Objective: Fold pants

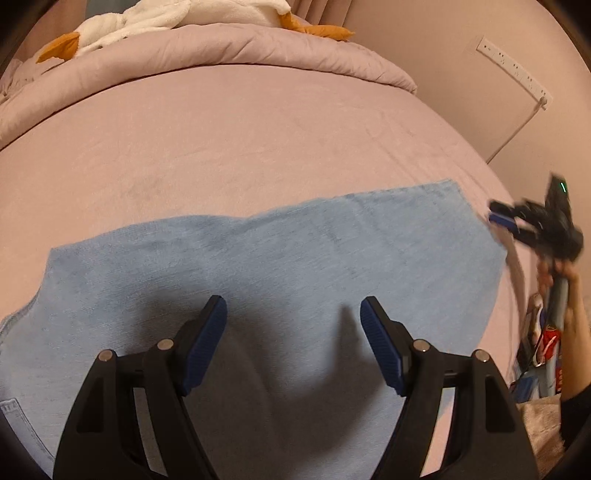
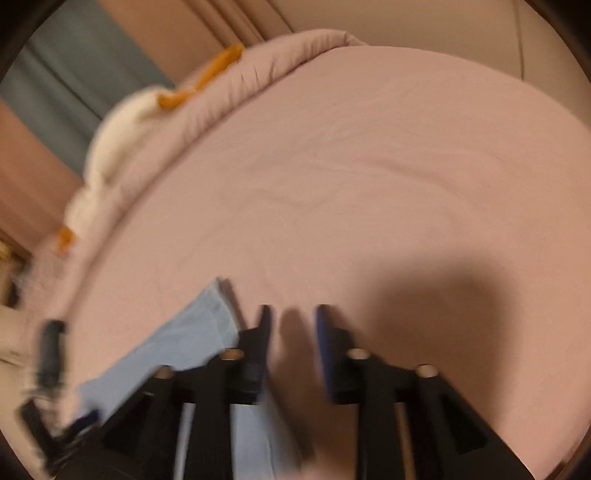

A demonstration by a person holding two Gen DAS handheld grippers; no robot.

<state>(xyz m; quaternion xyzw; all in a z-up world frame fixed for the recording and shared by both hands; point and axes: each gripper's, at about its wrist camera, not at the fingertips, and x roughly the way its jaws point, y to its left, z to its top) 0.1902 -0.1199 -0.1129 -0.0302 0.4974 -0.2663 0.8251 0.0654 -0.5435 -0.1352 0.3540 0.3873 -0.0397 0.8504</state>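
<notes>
Light blue denim pants [image 1: 280, 266] lie flat across the pink bed, folded over; a pocket seam shows at the lower left. My left gripper [image 1: 293, 314] hovers open just above the middle of the pants, holding nothing. My right gripper [image 1: 502, 225] shows blurred at the right end of the pants in the left wrist view. In the blurred right wrist view my right gripper [image 2: 293, 314] is open and empty over bare sheet, with the pants' end [image 2: 192, 332] just left of its fingers. The left gripper [image 2: 51, 354] appears blurred at the far left.
The pink bed sheet [image 1: 258, 147] stretches beyond the pants. A rolled pink duvet [image 1: 207, 55] with a white and orange plush toy [image 1: 155, 18] lies at the far edge. A white power strip [image 1: 513, 70] lies to the right. Clutter [image 1: 543, 343] sits past the bed's right edge.
</notes>
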